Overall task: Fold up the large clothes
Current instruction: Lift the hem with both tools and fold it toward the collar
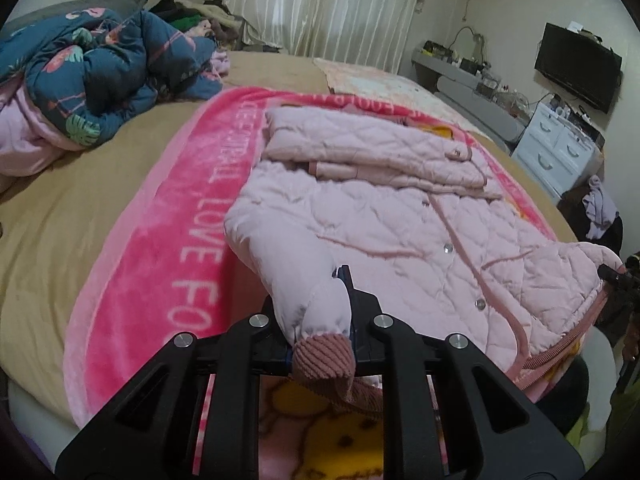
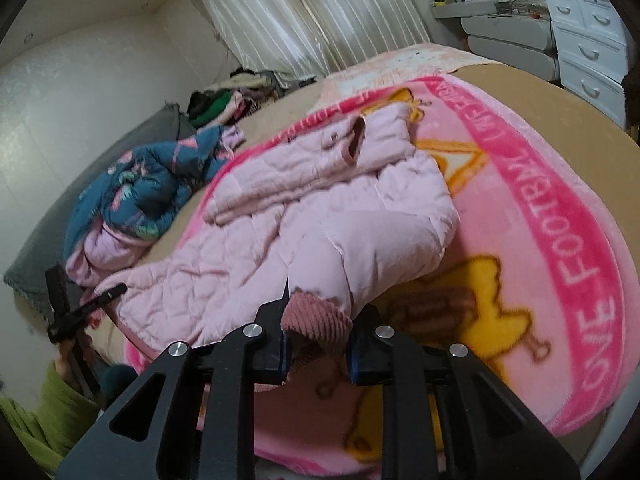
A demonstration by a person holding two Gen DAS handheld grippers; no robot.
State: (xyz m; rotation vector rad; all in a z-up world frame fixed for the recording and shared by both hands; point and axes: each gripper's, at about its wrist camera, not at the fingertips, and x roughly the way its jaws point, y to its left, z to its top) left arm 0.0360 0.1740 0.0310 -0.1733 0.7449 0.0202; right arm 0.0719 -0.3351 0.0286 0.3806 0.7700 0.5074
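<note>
A pale pink quilted jacket [image 1: 400,216] is lying on a bright pink blanket [image 1: 160,240] with white lettering, which is covering the near part of a bed with a tan sheet [image 1: 80,184]. The jacket's 2 sleeves are lying folded across its far half, and its snap-button front is facing up.

The left gripper [image 1: 320,312] is clamping the jacket's near left corner, its jaws narrow and pinching the fabric just above the ribbed, darker pink hem band [image 1: 324,360], which is drooping below the fingers. The right gripper [image 2: 318,320] is gripping the near right corner in the same way (a bunch of ribbed band is bulging between its pads), and that corner is hanging lifted off the blanket.

A crumpled blue floral quilt [image 1: 108,68] is sitting at the far left of the bed, well apart from the jacket. A white curtain [image 1: 320,4] is hanging behind the bed, and a white drawer unit [image 1: 556,148] is standing at the far right under a dark television [image 1: 576,64].
</note>
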